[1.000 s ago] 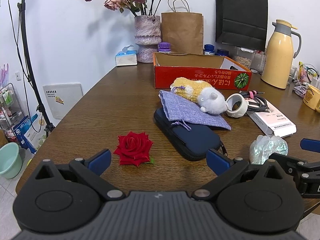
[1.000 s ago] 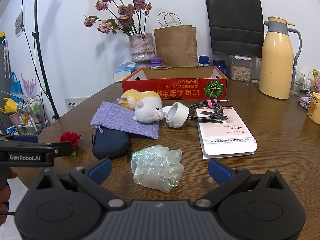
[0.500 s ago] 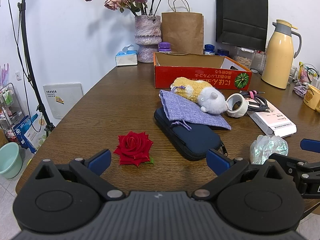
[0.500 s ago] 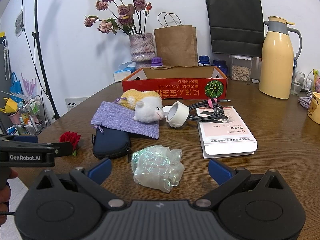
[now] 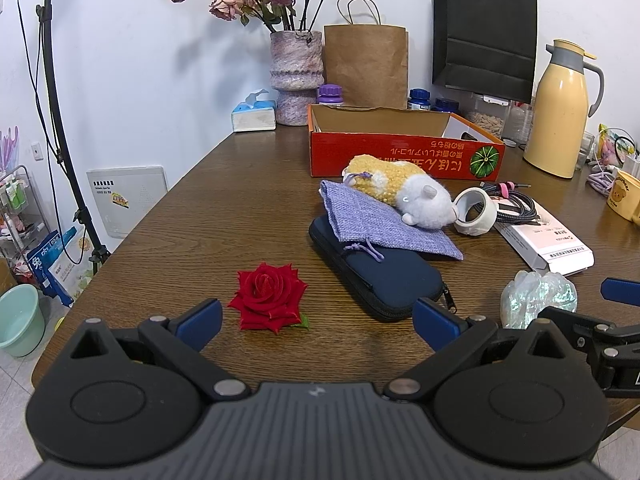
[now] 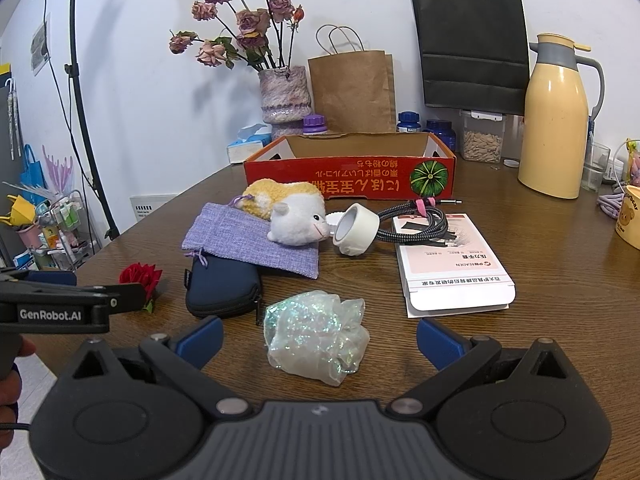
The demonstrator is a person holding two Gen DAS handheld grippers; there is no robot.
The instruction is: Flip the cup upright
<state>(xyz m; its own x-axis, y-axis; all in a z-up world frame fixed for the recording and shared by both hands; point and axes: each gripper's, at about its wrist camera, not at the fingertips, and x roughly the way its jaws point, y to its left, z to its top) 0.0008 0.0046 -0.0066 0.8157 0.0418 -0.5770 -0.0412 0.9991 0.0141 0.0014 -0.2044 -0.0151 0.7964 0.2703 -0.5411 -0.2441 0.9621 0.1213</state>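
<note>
- left gripper [image 5: 316, 316] at 6 o'clock, low over the wooden table [image 5: 224, 216], jaws spread wide, nothing between the two blue-tipped fingers [image 5: 200, 318]
- right gripper [image 6: 318, 338] same: jaws wide, empty, hovering at the near table edge
- one red rose head [image 5: 267, 297], soft layered petals, just ahead of the left gripper at 11 o'clock
- one crumpled iridescent film wad [image 6: 316, 334], shiny and wrinkled, sits between the right gripper's fingers, not touched
- one navy fabric zip case [image 5: 378, 278], rounded oblong, at 1 o'clock in left view
- one lilac woven drawstring pouch [image 5: 378, 220], flat, lying partly on the case
- one plush hamster [image 6: 294, 210], fuzzy, yellow and white, resting on the pouch's far end
- one white cup [image 6: 355, 229], smooth cylinder, lying on its side mid-table, mouth facing the camera and left, snout of the plush just beside it, at 12 o'clock in right view
- one braided black cable coil [image 6: 416, 222] behind the cup, partly on one flat white box [image 6: 452, 270]
- one red cardboard tray [image 6: 352, 172], open top, printed side
- far edge: one mottled ceramic vase [image 6: 285, 94] of dried roses, one brown paper bag [image 6: 352, 90], one black paper bag [image 6: 474, 60], one cream thermos jug [image 6: 558, 120] at 2 o'clock
</note>
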